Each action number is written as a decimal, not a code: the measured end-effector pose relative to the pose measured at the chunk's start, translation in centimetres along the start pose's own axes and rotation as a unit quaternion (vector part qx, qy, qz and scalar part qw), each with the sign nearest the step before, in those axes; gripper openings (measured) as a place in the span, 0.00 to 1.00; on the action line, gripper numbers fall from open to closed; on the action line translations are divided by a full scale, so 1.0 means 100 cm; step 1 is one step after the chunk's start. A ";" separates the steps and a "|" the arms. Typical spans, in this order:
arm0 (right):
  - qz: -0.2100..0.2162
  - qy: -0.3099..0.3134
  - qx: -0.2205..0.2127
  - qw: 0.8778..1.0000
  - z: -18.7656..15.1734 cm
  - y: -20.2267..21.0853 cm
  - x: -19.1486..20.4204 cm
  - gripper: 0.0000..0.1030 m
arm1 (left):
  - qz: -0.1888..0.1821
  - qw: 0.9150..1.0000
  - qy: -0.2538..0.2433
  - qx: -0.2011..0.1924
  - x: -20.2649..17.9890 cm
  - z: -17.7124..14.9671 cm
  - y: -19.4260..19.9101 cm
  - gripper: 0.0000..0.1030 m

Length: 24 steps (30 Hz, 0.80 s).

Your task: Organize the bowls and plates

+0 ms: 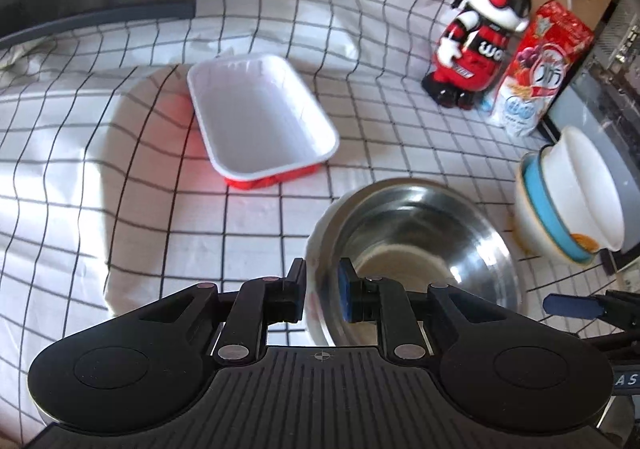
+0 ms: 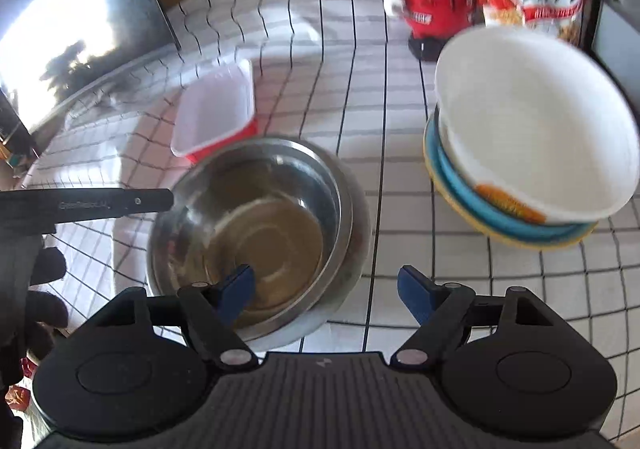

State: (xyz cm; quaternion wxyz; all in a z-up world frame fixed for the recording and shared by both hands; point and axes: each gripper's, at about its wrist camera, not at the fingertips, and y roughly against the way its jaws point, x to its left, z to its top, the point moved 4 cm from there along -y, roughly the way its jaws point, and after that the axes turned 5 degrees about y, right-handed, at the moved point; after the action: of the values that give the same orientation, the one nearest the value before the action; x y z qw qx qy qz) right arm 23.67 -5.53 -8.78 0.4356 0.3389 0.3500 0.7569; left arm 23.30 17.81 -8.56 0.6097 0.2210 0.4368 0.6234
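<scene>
My left gripper (image 1: 322,291) is shut on the near-left rim of a steel bowl (image 1: 424,245), one finger outside, one inside. The steel bowl (image 2: 260,233) looks like two nested metal bowls in the right wrist view. My right gripper (image 2: 326,291) is open and empty, just above the bowl's near-right edge. A white bowl (image 1: 584,189) sits tilted on a blue and a yellow dish (image 1: 540,201) at the right; the same stack (image 2: 532,137) is at the right of the right wrist view. A white rectangular tray with red sides (image 1: 260,121) lies further back, also seen in the right wrist view (image 2: 216,121).
A checked white cloth (image 1: 120,169) covers the table. A red and white robot toy (image 1: 476,45) and a red cereal bag (image 1: 536,69) stand at the back right. A dark screen (image 2: 72,33) stands at the far left. The left gripper's finger (image 2: 100,203) reaches in from the left.
</scene>
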 end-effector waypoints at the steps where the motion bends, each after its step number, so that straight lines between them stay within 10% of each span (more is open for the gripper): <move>1: -0.001 -0.001 0.008 1.000 -0.002 -0.005 0.000 0.78 | 0.001 1.000 0.004 0.002 0.003 -0.001 -0.001 0.22; 24: 0.024 0.004 0.070 0.997 0.012 -0.068 0.008 0.69 | -0.036 0.994 0.048 0.093 0.005 -0.007 -0.053 0.39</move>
State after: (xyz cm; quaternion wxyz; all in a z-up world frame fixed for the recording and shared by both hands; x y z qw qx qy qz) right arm 27.17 -1.93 -13.63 0.3910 0.3736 0.3960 0.7421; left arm 25.65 17.38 -13.38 0.5868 0.2304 0.5292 0.5679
